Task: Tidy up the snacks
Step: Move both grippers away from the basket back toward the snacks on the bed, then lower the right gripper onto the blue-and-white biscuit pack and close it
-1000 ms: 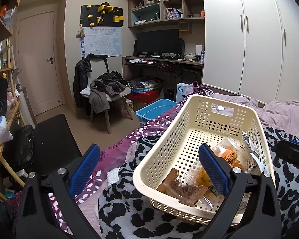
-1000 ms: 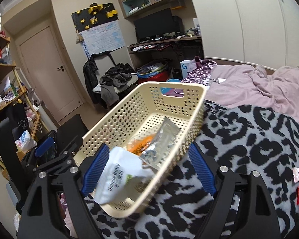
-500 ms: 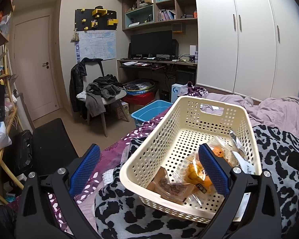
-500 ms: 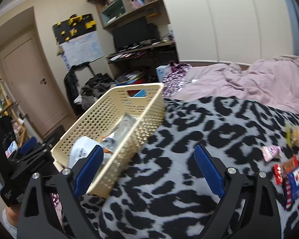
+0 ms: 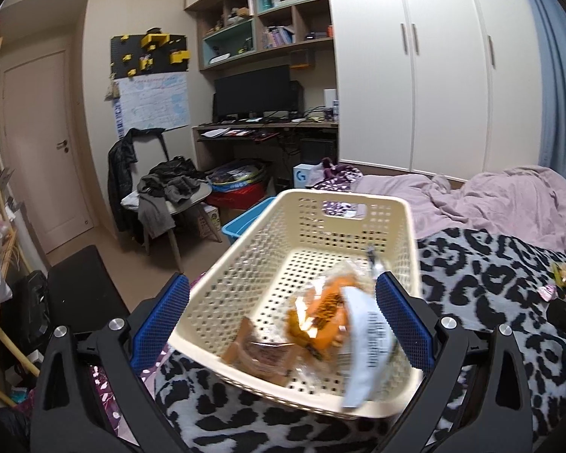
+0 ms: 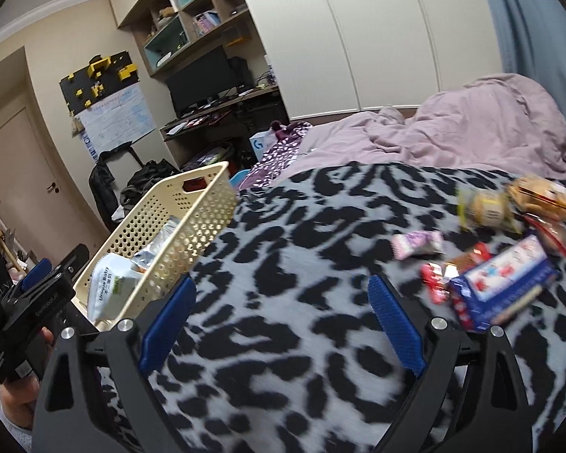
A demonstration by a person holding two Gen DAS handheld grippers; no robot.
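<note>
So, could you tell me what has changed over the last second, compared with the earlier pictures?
The right gripper, open and empty, has swung right, away from the basket towards the loose snacks on the leopard blanket. The white packet seen between its fingers a second ago now lies in the basket. The left gripper stays open facing the basket, which remains on the bed.

The left wrist camera sat low behind its gripper (image 5: 281,321), facing forward over the cream basket (image 5: 358,204) close ahead, toward the desk and wardrobe far beyond. The right wrist camera looked from just above the leopard-print blanket (image 6: 283,264), facing along its fingers, with loose snacks (image 6: 502,275) ahead to its right. Both views shared the basket (image 6: 192,204), blanket (image 5: 490,264) and far wall.
</note>
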